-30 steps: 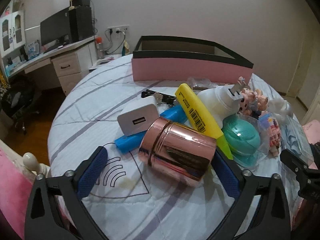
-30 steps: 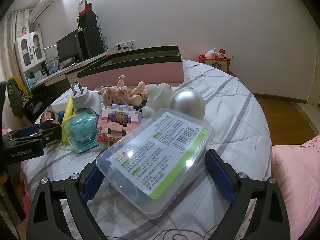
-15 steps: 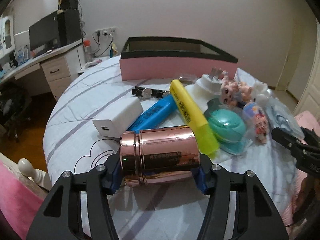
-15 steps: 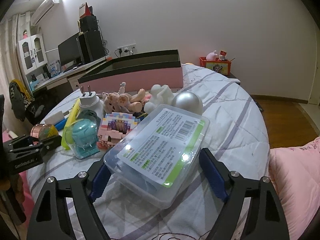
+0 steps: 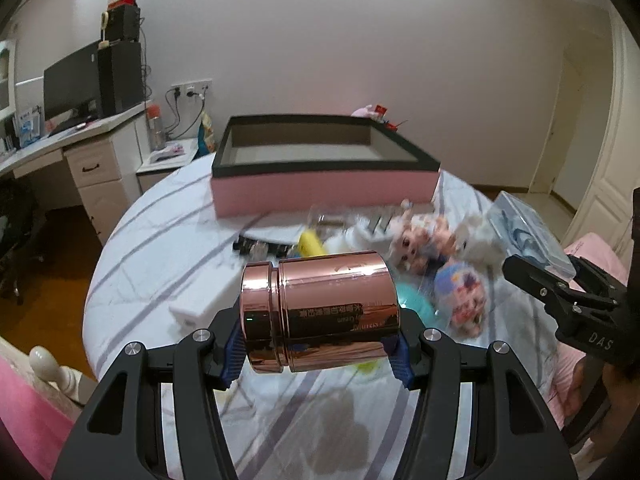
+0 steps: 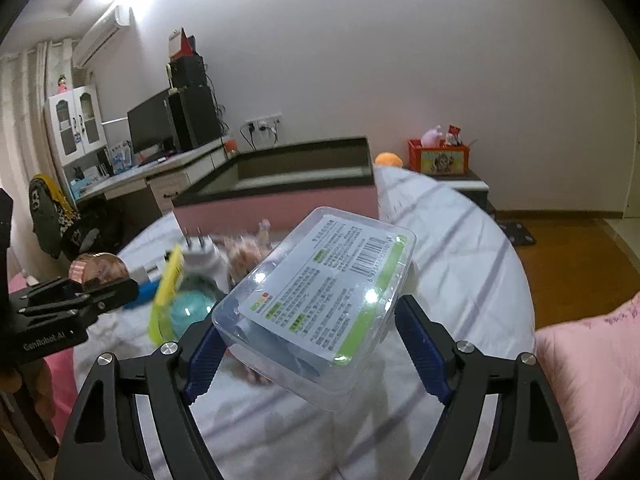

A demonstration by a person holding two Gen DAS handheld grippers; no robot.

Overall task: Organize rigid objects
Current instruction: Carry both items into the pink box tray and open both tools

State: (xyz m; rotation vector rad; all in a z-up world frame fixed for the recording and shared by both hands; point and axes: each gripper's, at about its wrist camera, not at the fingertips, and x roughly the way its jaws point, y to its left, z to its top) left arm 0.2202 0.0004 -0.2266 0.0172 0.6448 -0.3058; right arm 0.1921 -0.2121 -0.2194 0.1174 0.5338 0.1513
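both loads now hang above the bed (image 5: 168, 256): my left gripper (image 5: 318, 350) clamps the rose-gold canister (image 5: 320, 316), my right gripper (image 6: 320, 354) pinches the clear plastic case (image 6: 320, 300).

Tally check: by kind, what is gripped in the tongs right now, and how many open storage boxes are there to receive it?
rose-gold canister, gripped: 1
clear plastic case, gripped: 1
pink box, open, not gripped: 1
Total: 3

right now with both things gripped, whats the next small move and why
Probably carry both forward over the pink box and release. The left gripper clamps the copper jar, the right gripper the clear plastic case, both clear of the bed, and the box stands open ahead.
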